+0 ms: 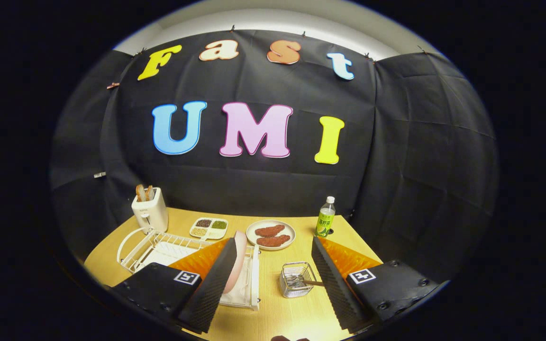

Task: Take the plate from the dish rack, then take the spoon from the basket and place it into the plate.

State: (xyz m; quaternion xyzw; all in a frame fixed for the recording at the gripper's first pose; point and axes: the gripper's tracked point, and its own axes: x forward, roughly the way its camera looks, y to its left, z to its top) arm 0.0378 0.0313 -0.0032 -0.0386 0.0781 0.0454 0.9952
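On the wooden table (273,308), the gripper (273,279) hovers spread wide and empty, because the pink plate (236,260) stands upright in the dish rack (159,246) by its left finger.

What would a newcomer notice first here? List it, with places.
The gripper hangs open above the wooden table. A pink plate stands on edge in the white dish rack, beside one finger; between the fingers sits a wire basket holding a spoon. Beyond lies a plate of meat.
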